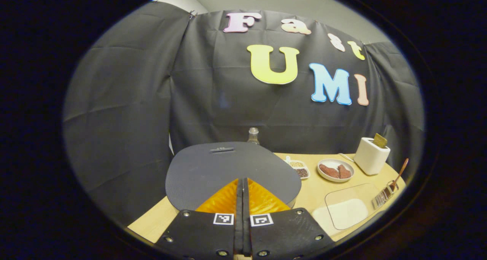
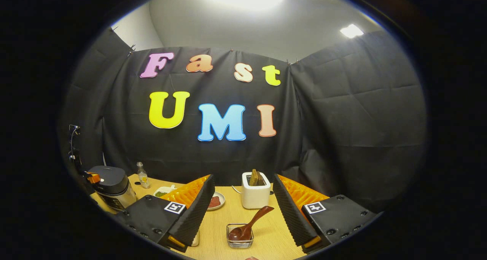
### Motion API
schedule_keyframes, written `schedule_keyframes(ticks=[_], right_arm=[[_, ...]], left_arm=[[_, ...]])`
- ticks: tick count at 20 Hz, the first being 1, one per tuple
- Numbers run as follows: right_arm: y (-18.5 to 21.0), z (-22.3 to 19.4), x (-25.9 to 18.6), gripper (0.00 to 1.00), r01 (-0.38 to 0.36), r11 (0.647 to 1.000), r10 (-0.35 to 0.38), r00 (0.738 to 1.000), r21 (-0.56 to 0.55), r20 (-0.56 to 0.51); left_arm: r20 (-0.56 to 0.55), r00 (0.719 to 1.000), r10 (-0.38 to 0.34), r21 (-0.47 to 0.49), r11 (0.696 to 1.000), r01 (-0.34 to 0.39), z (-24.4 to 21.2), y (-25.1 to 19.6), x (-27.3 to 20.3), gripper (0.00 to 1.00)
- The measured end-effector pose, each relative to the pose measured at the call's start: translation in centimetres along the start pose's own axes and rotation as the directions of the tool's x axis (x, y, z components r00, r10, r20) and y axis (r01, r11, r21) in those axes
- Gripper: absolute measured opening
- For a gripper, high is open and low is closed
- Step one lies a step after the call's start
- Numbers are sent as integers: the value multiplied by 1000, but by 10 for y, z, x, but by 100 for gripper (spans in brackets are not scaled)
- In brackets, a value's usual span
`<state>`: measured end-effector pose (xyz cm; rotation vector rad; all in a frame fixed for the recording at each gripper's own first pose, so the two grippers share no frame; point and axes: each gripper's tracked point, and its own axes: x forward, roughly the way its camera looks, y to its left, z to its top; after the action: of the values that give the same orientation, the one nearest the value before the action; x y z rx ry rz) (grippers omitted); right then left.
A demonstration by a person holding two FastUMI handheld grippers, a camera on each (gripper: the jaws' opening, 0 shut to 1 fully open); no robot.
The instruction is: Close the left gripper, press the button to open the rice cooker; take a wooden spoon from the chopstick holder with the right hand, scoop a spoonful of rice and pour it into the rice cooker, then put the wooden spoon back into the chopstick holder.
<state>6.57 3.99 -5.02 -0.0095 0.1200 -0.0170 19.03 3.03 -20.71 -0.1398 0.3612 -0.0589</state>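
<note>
The rice cooker is a dark, rounded pot with a black lid and a shiny metal body, standing at the far left of the pale wooden surface in the right gripper view. In the left gripper view its lid is a broad, flat, dark grey oval with a small slot near its far edge, and it is down. The left gripper sits just above that lid with its fingers pressed together, nothing between them. The right gripper has its fingers spread wide and empty, and between them lies the wooden spoon, dark brown, its bowl down in a small clear, wire-edged chopstick holder and its handle slanting up to the right. Behind it stands a white toaster. The cooker's button is hard to make out, and its lower body is cut off in the left gripper view
</note>
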Motion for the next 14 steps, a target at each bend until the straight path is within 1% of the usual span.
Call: schedule_keyframes(ticks=[1,2,3,4,7,9,10,11,14], right_arm=[[-2,1,0,97,1,1000,-1,1000,1,5],[-4,3,-1,97,-1,1000,1,1000,7,8],[-6,3,-1,94,-3,1000,3,1000,12,10],[-7,3,-2,97,-5,1000,5,1000,13,10],[-13,4,-3,97,-10,1000,10,1000,11,15],[-17,2,-2,97,-15,1000,15,1000,14,14],[-19,0,-1,94,-18,1000,18,1000,17,11],[-20,-1,1,97,-22,1000,22,1000,21,8],[-25,-10,8,97,-34,999,34,999,27,-7]], left_arm=[[22,1000,2,-5,1000,-2,12,0,-3,2],[49,999,4,-5,1000,-3,27,0,-3,2],[73,997,7,-1,1000,-7,40,0,-4,2],[96,995,13,6,1000,-13,50,0,-5,1],[154,987,38,23,999,-42,80,6,-16,1],[218,974,63,38,997,-73,107,9,-29,1],[257,963,76,42,995,-89,122,10,-37,0],[281,957,77,38,995,-91,134,8,-46,0],[337,937,88,23,995,-101,155,2,-79,1]])
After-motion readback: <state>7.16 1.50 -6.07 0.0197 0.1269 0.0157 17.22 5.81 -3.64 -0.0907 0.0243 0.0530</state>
